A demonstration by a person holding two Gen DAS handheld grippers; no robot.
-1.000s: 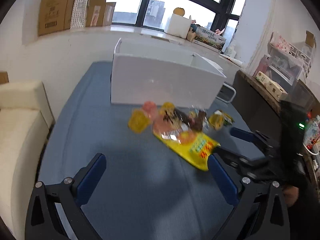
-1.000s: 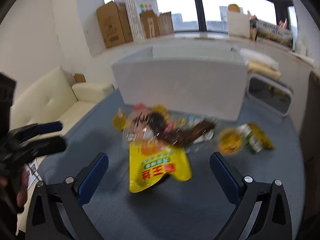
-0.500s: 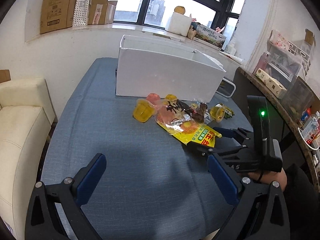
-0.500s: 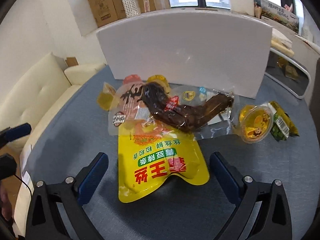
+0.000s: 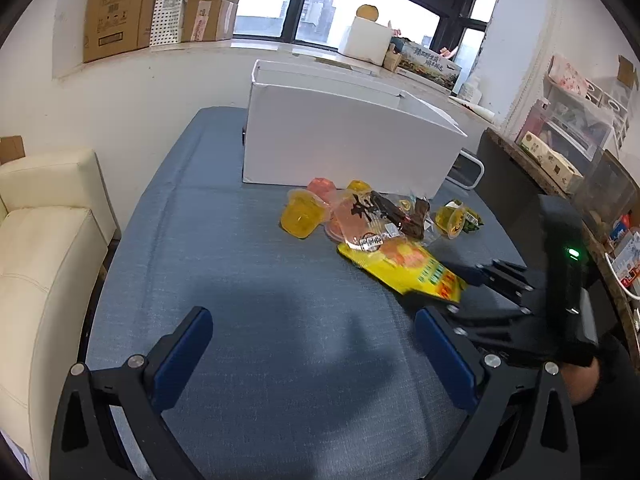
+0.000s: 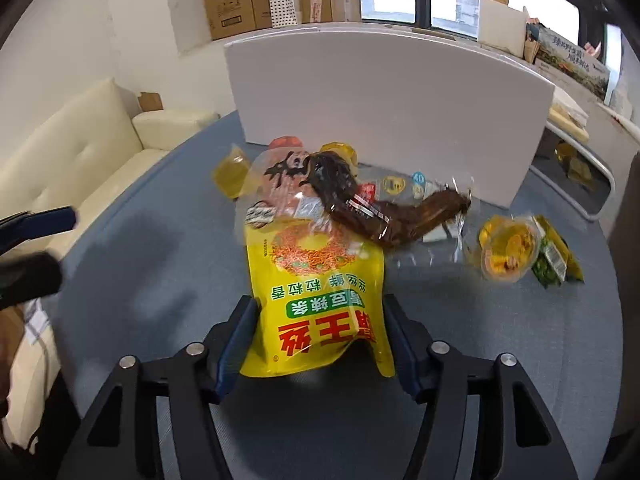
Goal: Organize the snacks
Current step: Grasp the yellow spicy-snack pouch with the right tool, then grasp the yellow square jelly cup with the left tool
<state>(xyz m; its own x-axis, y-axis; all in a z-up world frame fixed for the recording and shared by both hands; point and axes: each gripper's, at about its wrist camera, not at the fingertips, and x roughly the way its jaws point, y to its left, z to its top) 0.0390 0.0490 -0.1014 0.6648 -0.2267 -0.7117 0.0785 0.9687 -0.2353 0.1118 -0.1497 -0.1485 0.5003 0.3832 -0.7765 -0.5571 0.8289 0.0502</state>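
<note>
blue cloth bench beneath a window, white box at its far side. right gripper fingers clamped on near edge of yellow snack pouch, which lies before the box among other snacks. left gripper fingers wide apart, holding nothing.

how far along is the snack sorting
Barely started. Done: nothing visible; every snack in view is outside the white box, whose inside is hidden. In hand: the right gripper has its fingers on either side of the yellow bag, whose far end lies under the clear packets; a firm grip is unclear. The left gripper is open and empty. Left: the jelly cups and remaining packets.
</note>
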